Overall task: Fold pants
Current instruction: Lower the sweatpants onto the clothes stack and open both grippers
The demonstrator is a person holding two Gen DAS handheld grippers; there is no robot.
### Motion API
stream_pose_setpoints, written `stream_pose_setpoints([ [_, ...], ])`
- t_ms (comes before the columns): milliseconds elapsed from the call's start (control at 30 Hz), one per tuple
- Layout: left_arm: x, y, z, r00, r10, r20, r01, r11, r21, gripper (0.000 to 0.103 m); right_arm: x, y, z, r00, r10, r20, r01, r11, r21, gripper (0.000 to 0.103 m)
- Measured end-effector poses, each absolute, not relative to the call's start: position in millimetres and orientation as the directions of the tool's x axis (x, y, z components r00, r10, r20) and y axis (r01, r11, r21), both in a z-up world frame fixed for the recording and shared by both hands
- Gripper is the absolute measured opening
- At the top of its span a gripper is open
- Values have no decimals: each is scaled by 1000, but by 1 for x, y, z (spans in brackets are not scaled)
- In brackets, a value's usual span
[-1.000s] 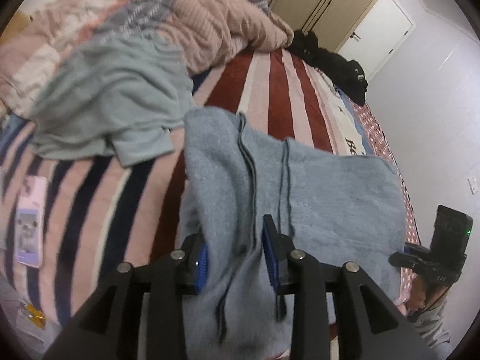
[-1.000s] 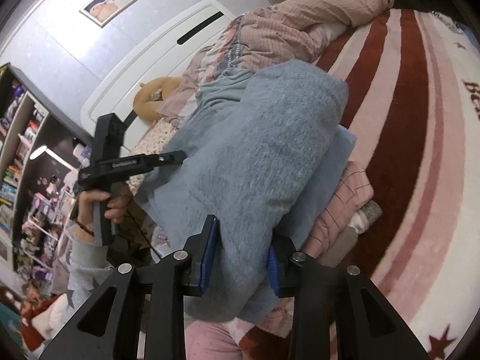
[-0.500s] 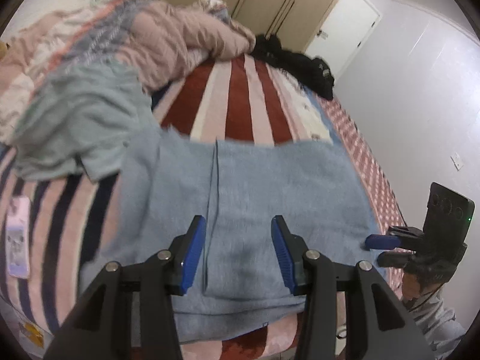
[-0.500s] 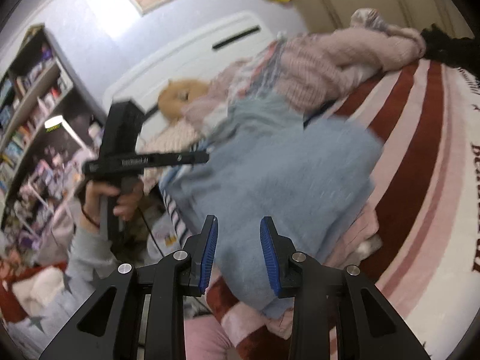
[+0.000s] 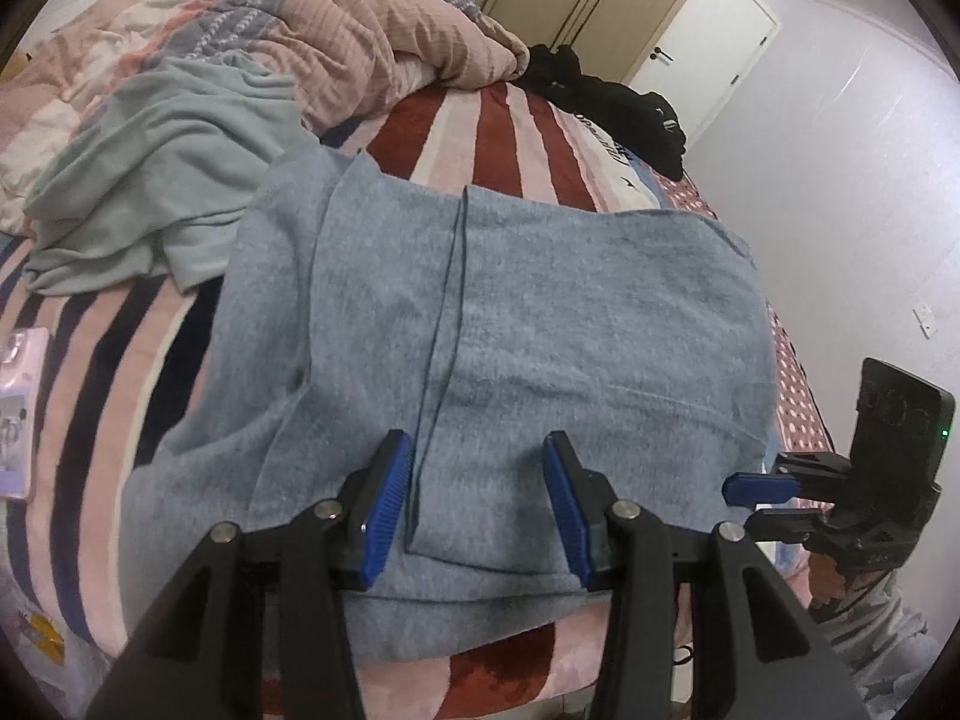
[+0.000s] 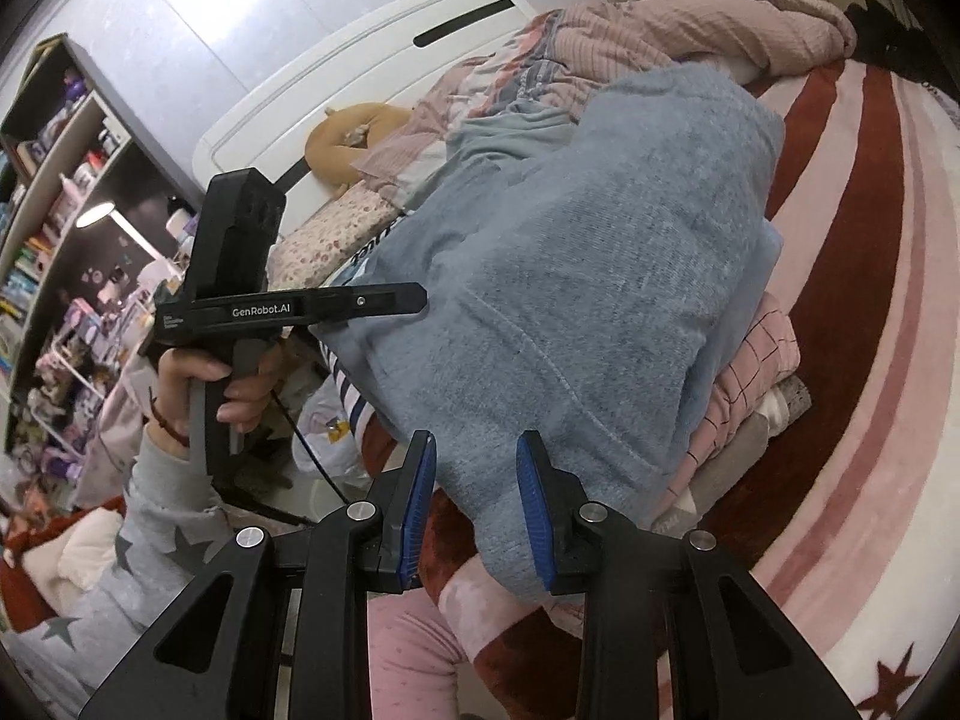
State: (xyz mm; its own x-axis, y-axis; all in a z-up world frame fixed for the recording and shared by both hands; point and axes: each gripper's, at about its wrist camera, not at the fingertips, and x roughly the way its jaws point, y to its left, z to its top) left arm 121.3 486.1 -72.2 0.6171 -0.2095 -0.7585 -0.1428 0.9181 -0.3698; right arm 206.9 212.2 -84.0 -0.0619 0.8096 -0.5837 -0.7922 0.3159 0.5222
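The blue-grey pants (image 5: 510, 324) lie folded flat on the striped bed near its front edge, a seam running down the middle. My left gripper (image 5: 477, 501) is open just above their near edge, holding nothing. In the right wrist view the pants (image 6: 588, 276) lie spread over the bed edge. My right gripper (image 6: 474, 498) is open at their near corner, with cloth between the pads but not pinched. The right gripper also shows at the right of the left wrist view (image 5: 774, 504), and the left one in the right wrist view (image 6: 384, 300).
A pale green garment (image 5: 156, 168) and a pink quilt (image 5: 372, 42) lie behind the pants. Black clothes (image 5: 624, 108) sit at the far end. A phone (image 5: 18, 414) lies at the left. A stack of folded clothes (image 6: 762, 384) sits under the pants. Shelves (image 6: 66, 228) stand at left.
Both grippers let go of the pants and opened. The pants dropped from a lifted fold to lying flat on the bed. Both grippers pulled back slightly toward the near edge.
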Motion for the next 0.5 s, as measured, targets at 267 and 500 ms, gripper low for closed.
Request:
stream_pose_setpoints([
  [267, 110, 446, -58, 628, -47, -777, -188, 959, -210, 64, 197, 193, -71, -12, 825, -565, -809, 325, 491, 35],
  [500, 86, 387, -35, 681, 37, -732, -179, 977, -117, 70, 187, 147, -61, 59, 836, -546, -807, 362, 466, 52],
])
